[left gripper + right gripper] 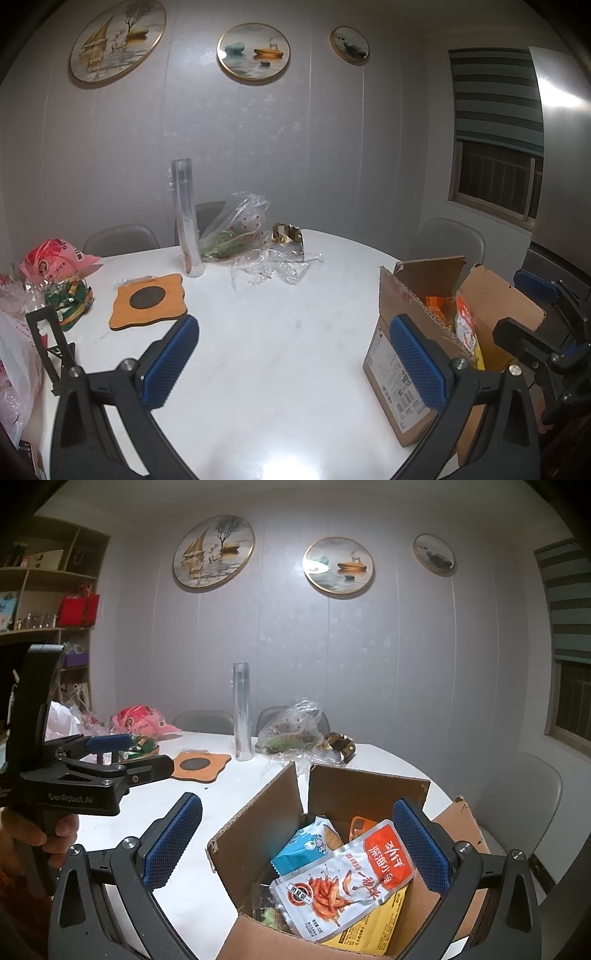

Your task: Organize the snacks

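White counter [280,332] under three round wall pictures, cardboard box [258,830] of snack packets [343,878] lower right — both jaws wide, right hand-held gripper [297,843] over it, left hand-held gripper [295,356] empty above bare counter.

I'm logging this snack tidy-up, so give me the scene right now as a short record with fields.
surface: white table
container: open cardboard box, flaps up
in box: white and red snack packet on top, blue and white packet, yellow packet
still on table: green snack bag, pink bag
other items: wooden coaster, upright foil roll
left tool: open, empty
right tool: open, over box
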